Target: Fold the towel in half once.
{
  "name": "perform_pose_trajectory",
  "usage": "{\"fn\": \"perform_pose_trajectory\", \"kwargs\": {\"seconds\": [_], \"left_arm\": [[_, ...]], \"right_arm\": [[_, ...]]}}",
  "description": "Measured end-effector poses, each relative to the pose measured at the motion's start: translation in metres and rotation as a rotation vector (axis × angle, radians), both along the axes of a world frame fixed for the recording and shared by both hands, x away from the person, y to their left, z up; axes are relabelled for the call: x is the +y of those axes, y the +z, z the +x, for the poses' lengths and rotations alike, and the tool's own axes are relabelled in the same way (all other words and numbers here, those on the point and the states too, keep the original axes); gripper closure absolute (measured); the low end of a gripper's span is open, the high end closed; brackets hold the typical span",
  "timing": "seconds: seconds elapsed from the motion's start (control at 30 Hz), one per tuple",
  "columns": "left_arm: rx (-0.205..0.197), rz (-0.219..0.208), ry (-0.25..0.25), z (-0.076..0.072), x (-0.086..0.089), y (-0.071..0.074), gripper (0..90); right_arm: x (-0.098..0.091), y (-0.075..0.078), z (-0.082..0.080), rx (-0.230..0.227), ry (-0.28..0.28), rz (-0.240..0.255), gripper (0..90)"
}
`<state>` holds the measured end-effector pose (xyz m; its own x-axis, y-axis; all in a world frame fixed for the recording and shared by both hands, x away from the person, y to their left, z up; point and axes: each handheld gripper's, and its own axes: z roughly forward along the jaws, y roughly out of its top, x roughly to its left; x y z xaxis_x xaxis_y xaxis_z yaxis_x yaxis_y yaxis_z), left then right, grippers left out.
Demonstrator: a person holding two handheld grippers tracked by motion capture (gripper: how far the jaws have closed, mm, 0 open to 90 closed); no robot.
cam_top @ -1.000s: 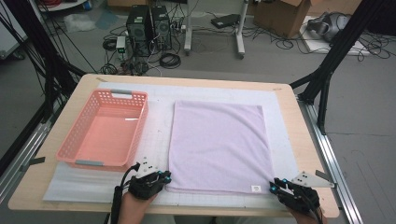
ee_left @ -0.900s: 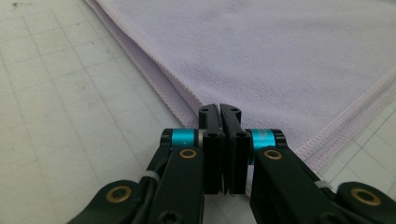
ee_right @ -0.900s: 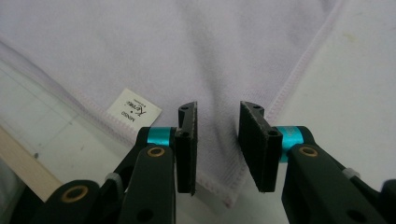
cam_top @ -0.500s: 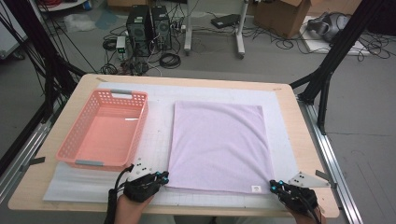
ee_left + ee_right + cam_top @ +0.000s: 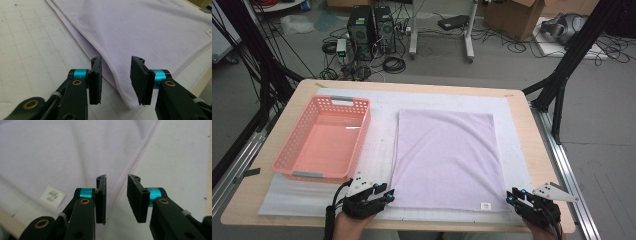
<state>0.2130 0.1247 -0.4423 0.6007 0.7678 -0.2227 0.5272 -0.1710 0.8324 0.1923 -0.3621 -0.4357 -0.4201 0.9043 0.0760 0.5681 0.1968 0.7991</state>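
Observation:
A lilac towel [image 5: 446, 157] lies flat on the white gridded mat [image 5: 379, 125], with a small white label [image 5: 485, 205] near its front right corner. My left gripper [image 5: 388, 195] sits at the towel's front left corner. In the left gripper view its jaws [image 5: 116, 60] stand apart and have just been opening. The towel's [image 5: 140, 27] folded corner lies between them, unpressed. My right gripper [image 5: 513, 195] is at the front right corner. Its jaws [image 5: 117, 177] have also just been opening, and the towel's [image 5: 50, 150] hem runs between them, loose on the mat.
A pink plastic basket [image 5: 324, 137] stands on the mat left of the towel, with nothing inside. The wooden table's front edge [image 5: 437, 227] runs just under both hands. Black frame legs and cables stand beyond the table.
Both grippers stay at the towel's front corners. The towel and basket have not shifted.

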Motion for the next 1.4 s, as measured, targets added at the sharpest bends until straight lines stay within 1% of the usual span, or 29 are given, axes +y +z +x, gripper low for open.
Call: {"fn": "perform_pose_trajectory", "kwargs": {"seconds": [0.1, 0.17, 0.2, 0.23, 0.27, 0.3, 0.33, 0.37, 0.4, 0.43, 0.47, 0.5, 0.53, 0.57, 0.6, 0.7, 0.73, 0.8, 0.87, 0.93, 0.97, 1.0, 1.07, 1.1, 1.17, 1.23, 1.27, 1.3, 1.4], "left_arm": [[-0.014, -0.014, 0.014, 0.006, 0.0, 0.001, 62.1], [-0.02, -0.016, 0.017, 0.01, 0.0, 0.001, 62.2], [-0.018, -0.016, 0.022, 0.012, 0.0, 0.001, 62.1], [-0.018, -0.017, 0.023, 0.014, 0.0, 0.001, 62.2], [-0.021, -0.016, 0.026, 0.017, -0.001, 0.002, 62.4], [-0.022, -0.016, 0.031, 0.02, -0.001, 0.003, 62.7], [-0.021, -0.019, 0.033, 0.024, -0.001, 0.004, 62.9], [-0.021, -0.02, 0.032, 0.028, -0.002, 0.005, 63.1], [-0.022, -0.019, 0.034, 0.033, -0.004, 0.007, 63.2], [-0.022, -0.018, 0.033, 0.038, -0.005, 0.008, 63.7], [-0.019, -0.016, 0.032, 0.043, -0.007, 0.01, 63.9], [-0.018, -0.012, 0.033, 0.049, -0.009, 0.011, 63.9], [-0.015, -0.006, 0.034, 0.054, -0.011, 0.011, 64.1], [-0.015, -0.007, 0.039, 0.06, -0.012, 0.012, 64.5], [-0.009, -0.007, 0.043, 0.066, -0.013, 0.012, 64.6], [0.005, -0.01, 0.06, 0.084, -0.015, 0.013, 65.8], [0.013, -0.009, 0.065, 0.09, -0.015, 0.012, 66.0], [0.014, -0.012, 0.084, 0.101, -0.016, 0.01, 66.6], [0.024, 0.007, 0.093, 0.113, -0.016, 0.009, 67.3], [0.027, 0.014, 0.108, 0.124, -0.017, 0.007, 67.5], [0.027, 0.02, 0.113, 0.129, -0.017, 0.006, 67.5], [0.016, 0.031, 0.123, 0.134, -0.019, 0.005, 67.5], [0.01, 0.075, 0.128, 0.146, -0.022, 0.004, 67.9], [0.016, 0.091, 0.122, 0.152, -0.024, 0.004, 67.9], [0.021, 0.093, 0.127, 0.162, -0.029, 0.002, 68.5], [0.034, 0.118, 0.136, 0.17, -0.032, -0.002, 69.5], [0.034, 0.121, 0.144, 0.172, -0.033, -0.005, 71.1], [0.024, 0.143, 0.142, 0.173, -0.034, -0.007, 74.7], [-0.027, 0.207, 0.132, 0.171, -0.038, -0.007, 85.4]], "right_arm": [[0.004, -0.007, 0.016, 0.012, -0.036, -0.019, 71.8], [0.009, -0.012, 0.026, 0.017, -0.051, -0.024, 71.4], [0.011, -0.015, 0.031, 0.032, -0.047, -0.028, 72.3], [0.012, -0.015, 0.033, 0.037, -0.044, -0.029, 78.4], [0.013, -0.014, 0.033, 0.041, -0.032, -0.036, 82.8], [0.014, -0.012, 0.032, 0.045, -0.033, -0.059, 86.1], [0.015, -0.01, 0.031, 0.05, -0.04, -0.088, 86.6], [0.014, -0.008, 0.029, 0.057, -0.047, -0.107, 87.3], [0.013, -0.006, 0.027, 0.059, -0.054, -0.108, 90.0], [0.012, -0.006, 0.025, 0.068, -0.054, -0.135, 89.2], [0.009, -0.006, 0.024, 0.074, -0.046, -0.127, 84.8], [0.005, -0.006, 0.022, 0.062, -0.044, -0.084, 75.1], [0.001, -0.005, 0.022, 0.046, -0.052, -0.048, 75.5], [-0.002, -0.002, 0.022, 0.029, -0.062, -0.025, 74.8], [-0.003, 0.001, 0.023, 0.013, -0.069, -0.012, 74.6], [-0.003, 0.004, 0.029, -0.019, -0.052, -0.022, 73.3], [-0.002, 0.004, 0.032, -0.022, -0.043, -0.022, 73.2], [0.0, 0.003, 0.039, -0.024, -0.029, -0.02, 72.6], [0.002, 0.003, 0.046, -0.022, -0.012, -0.021, 72.5], [0.004, 0.003, 0.053, -0.023, -0.001, -0.021, 72.4], [0.005, 0.003, 0.057, -0.022, 0.003, -0.02, 72.2], [0.006, 0.003, 0.06, -0.025, 0.006, -0.019, 72.2], [0.007, 0.003, 0.067, -0.027, 0.007, -0.015, 72.2], [0.008, 0.003, 0.07, -0.029, 0.008, -0.013, 72.1], [0.009, 0.003, 0.076, -0.028, 0.011, -0.013, 71.7], [0.01, 0.002, 0.08, -0.026, 0.013, -0.017, 71.3], [0.01, 0.002, 0.082, -0.026, 0.015, -0.016, 71.1], [0.01, 0.002, 0.084, -0.027, 0.017, -0.014, 71.1], [0.009, 0.001, 0.087, -0.023, 0.014, -0.01, 70.9]]}}
